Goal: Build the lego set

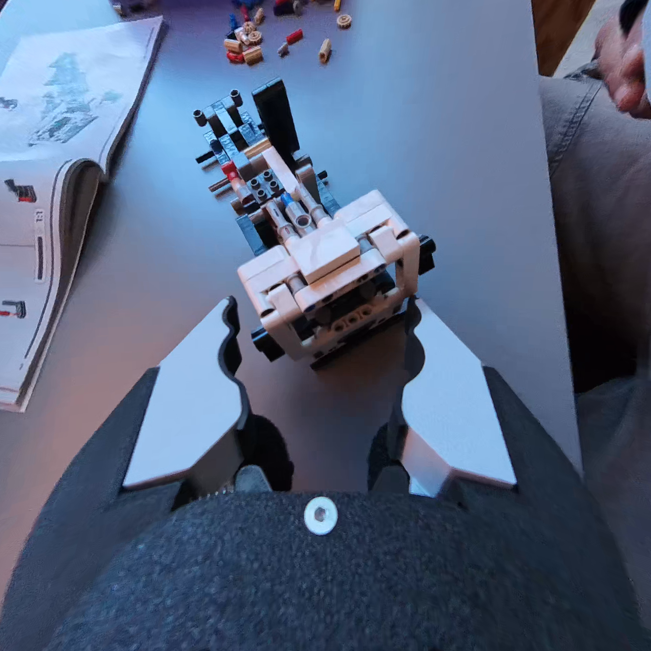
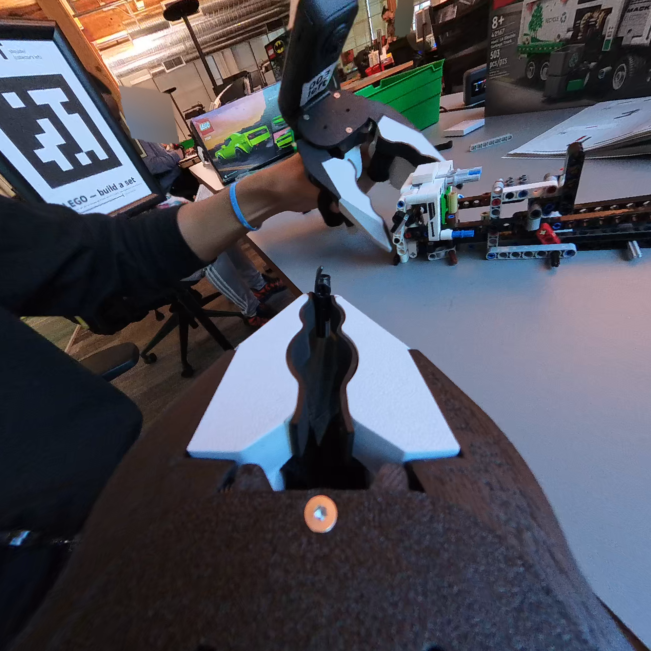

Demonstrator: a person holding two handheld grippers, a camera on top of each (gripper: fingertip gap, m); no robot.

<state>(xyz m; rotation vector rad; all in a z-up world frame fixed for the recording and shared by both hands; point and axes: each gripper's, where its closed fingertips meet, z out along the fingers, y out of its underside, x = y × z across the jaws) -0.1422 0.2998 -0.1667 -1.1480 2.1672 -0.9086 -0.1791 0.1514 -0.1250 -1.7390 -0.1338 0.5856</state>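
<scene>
left gripper (image 1: 322, 317): jaws spread wide, the white cab end of the lego model (image 1: 327, 267) just ahead between the tips; whether they touch it cannot be told. the model rests on the grey surface (image 1: 458, 176), its long axis running straight away from the jaws, with the dark frame at the far end. one open instruction booklet (image 1: 60, 169) lies well left of the jaws. a scatter of small loose pieces (image 1: 253, 38), tan, red and blue, lies far ahead beyond the model. right gripper (image 2: 322, 299): jaws closed on one thin black piece (image 2: 322, 303), which stands upright out of the tips. ahead and to the right of these jaws the model lies side-on, cab end toward the left gripper. two set boxes stand beyond it: one showing a green car (image 2: 243, 137), one showing a truck (image 2: 570, 53). one green bin (image 2: 412, 91) stands between them.
</scene>
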